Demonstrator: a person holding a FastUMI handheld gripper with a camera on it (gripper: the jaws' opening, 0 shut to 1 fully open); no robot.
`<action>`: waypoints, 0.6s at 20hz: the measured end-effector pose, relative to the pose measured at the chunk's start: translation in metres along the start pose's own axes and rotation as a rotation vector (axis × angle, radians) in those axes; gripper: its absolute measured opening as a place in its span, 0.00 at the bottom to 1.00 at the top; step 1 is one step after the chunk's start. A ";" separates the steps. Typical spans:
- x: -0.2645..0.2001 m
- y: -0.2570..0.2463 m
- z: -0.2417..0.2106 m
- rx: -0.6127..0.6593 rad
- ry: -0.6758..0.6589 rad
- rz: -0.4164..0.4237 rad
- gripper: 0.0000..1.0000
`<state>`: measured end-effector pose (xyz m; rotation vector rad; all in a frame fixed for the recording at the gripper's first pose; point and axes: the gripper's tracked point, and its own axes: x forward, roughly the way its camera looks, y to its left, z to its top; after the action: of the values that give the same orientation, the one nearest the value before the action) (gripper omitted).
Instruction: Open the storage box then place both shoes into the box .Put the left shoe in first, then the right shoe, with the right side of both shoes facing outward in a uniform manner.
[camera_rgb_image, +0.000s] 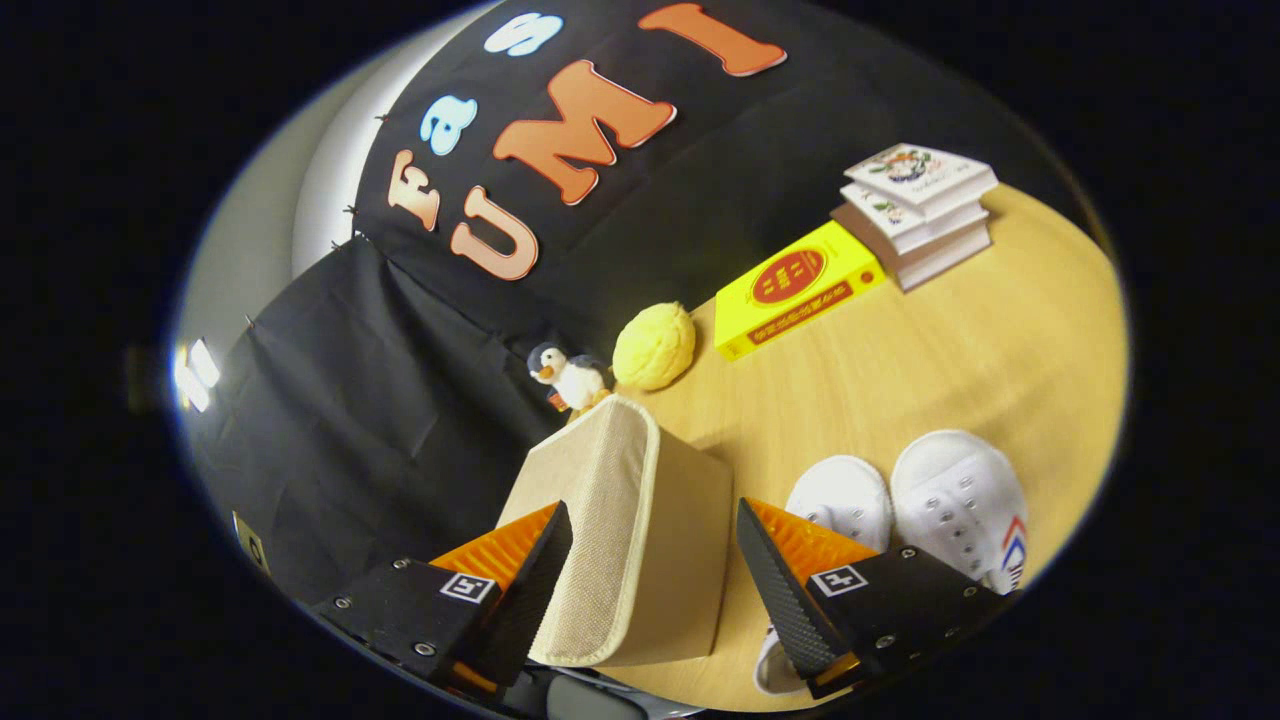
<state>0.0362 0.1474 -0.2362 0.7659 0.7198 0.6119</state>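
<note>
A beige fabric storage box (690, 550) stands on the wooden table (960, 350), its woven-trimmed lid panel (605, 520) toward the left finger. My gripper (650, 575) is open wide, and the box sits between its fingers. The left fingertip (540, 560) lies against the lid's edge, while the right fingertip (765, 570) stands just off the box's side. Two white shoes lie side by side to the right of the box. The nearer shoe (842, 497) is partly hidden behind the right finger. The farther shoe (960, 500) bears a red and blue mark near its heel.
Beyond the box sit a small penguin toy (568, 375) and a yellow plush ball (653, 345) against the black cloth wall. Farther back lie a flat yellow box (795, 285) and a stack of books (920, 210).
</note>
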 end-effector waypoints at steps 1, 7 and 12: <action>0.006 0.000 -0.008 0.024 0.026 0.020 0.98; 0.027 0.018 -0.038 0.165 0.154 0.148 0.97; 0.027 0.035 -0.036 0.216 0.169 0.187 0.73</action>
<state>0.0169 0.2009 -0.2368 0.9974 0.8850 0.7835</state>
